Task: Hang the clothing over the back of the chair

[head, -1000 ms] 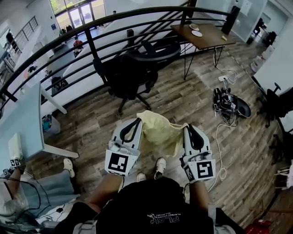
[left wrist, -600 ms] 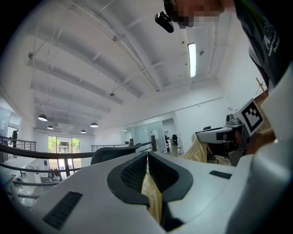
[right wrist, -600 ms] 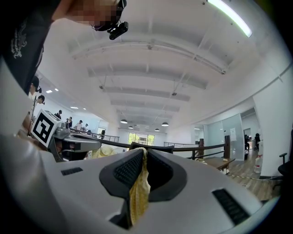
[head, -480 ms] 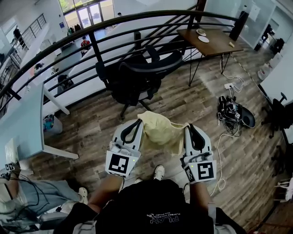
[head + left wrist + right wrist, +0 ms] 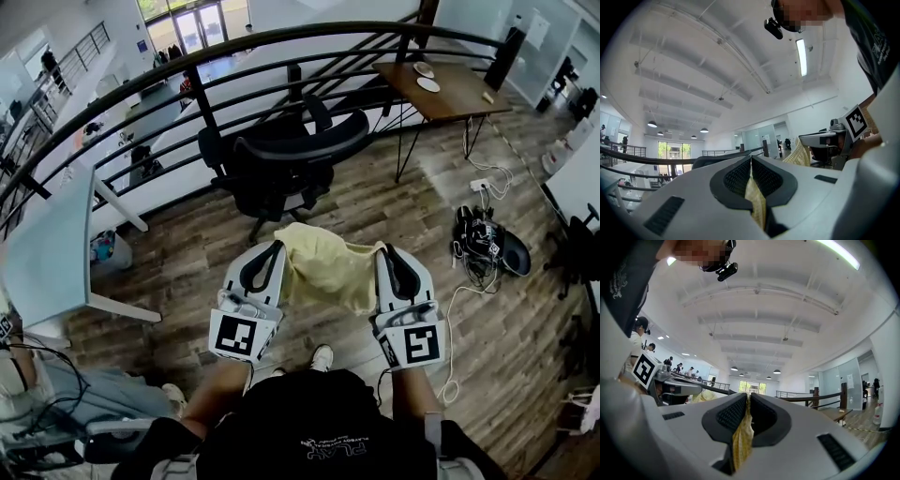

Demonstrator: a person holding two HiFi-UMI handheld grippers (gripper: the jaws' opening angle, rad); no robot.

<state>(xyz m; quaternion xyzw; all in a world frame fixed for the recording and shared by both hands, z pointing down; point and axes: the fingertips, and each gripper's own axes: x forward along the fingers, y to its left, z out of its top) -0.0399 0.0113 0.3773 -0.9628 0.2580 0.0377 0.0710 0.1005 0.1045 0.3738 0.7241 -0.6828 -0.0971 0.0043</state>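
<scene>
Clothing point(image 5: 323, 267), pale yellow, hangs between your left gripper point(image 5: 276, 247) and right gripper point(image 5: 382, 251) in the head view, near the black chair point(image 5: 281, 159), on your side of it. The left gripper view shows its jaws clamped on the fabric. The right gripper view shows those jaws pinching it too.

Open-plan office, upper/mezzanine lvl. Curved black railing point(image 5: 281, 42) w/ a lower floor visible beyond it & glass entrance doors point(image 5: 202, 23) at the far end. Black swivel office chair point(image 5: 281, 159) by the rail. Wooden desk point(image 5: 459, 94) on thin metal legs top right, pale blue desk point(image 5: 47, 253) at left. Wood-plank floor point(image 5: 394, 206), power strip point(image 5: 480, 185) w/ trailing cables. Glass partitions point(image 5: 836, 376) & strip light point(image 5: 801, 56) on a white beamed ceiling.
</scene>
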